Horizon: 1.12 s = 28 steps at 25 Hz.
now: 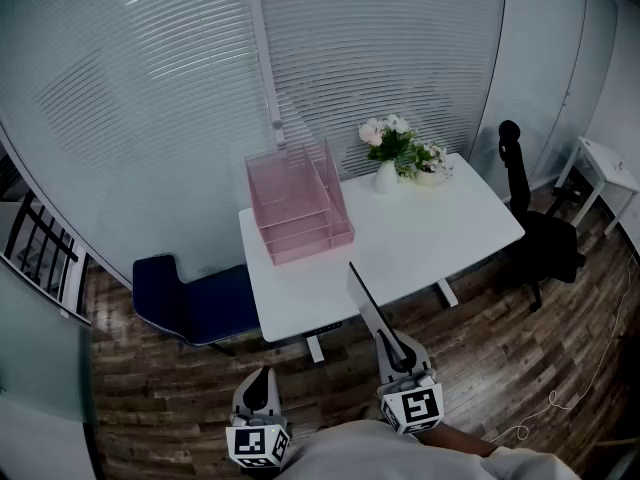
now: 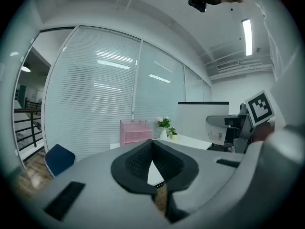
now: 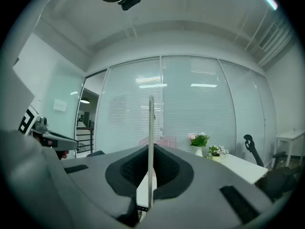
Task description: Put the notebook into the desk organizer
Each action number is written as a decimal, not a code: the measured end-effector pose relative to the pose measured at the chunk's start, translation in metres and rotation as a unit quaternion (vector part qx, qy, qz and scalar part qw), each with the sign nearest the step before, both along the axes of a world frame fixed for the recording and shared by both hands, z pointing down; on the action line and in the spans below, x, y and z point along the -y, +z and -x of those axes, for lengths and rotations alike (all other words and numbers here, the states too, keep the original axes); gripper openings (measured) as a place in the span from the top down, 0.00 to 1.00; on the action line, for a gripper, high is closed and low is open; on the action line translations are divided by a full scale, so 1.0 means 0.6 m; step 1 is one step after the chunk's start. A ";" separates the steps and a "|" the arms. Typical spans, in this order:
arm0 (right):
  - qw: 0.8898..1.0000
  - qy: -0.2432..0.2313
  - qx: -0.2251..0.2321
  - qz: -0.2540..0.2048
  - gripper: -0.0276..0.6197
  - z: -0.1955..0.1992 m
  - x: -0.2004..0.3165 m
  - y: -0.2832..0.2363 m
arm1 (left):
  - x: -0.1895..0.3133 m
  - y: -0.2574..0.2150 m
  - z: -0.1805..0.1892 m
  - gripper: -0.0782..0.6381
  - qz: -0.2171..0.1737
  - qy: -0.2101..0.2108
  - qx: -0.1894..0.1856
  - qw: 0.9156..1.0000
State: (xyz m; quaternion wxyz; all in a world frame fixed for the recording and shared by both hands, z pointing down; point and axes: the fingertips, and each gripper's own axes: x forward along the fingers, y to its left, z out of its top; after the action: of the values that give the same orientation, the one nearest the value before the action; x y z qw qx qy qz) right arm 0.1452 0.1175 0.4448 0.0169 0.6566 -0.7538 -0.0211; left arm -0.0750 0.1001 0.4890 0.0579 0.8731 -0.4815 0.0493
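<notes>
Nearest me the left gripper (image 1: 262,396) hangs closed and empty, while the right gripper (image 1: 398,353) beside it pinches the thin, pale notebook (image 1: 364,296) on edge, its long axis aimed ahead-left at the pink desk organizer (image 1: 296,208), well apart on the white table (image 1: 440,233).

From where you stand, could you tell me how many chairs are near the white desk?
2. A blue chair stands at the left end of the desk; a black office chair stands at its right end. More may lie out of view.
</notes>
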 end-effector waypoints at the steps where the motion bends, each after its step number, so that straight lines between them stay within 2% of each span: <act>1: 1.000 -0.001 0.000 0.001 0.92 -0.002 0.000 0.000 | 0.000 0.001 -0.001 0.88 0.003 -0.001 -0.001 1.000; 14: 1.000 -0.026 0.007 -0.001 0.92 -0.034 0.009 0.002 | -0.005 0.013 -0.039 0.88 0.018 -0.017 0.003 1.000; 20: 0.999 -0.046 -0.001 -0.004 0.92 -0.063 0.014 0.007 | -0.019 0.027 -0.070 0.88 0.023 -0.039 0.003 0.999; 28: 0.998 -0.064 -0.014 0.002 0.92 -0.064 0.077 0.026 | 0.000 0.074 -0.065 0.88 0.052 -0.065 -0.006 0.996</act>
State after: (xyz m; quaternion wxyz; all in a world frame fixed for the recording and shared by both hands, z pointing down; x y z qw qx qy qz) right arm 0.1837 0.0714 0.4606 0.0278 0.6066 -0.7939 -0.0296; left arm -0.0358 0.1000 0.5334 0.1093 0.8359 -0.5339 0.0654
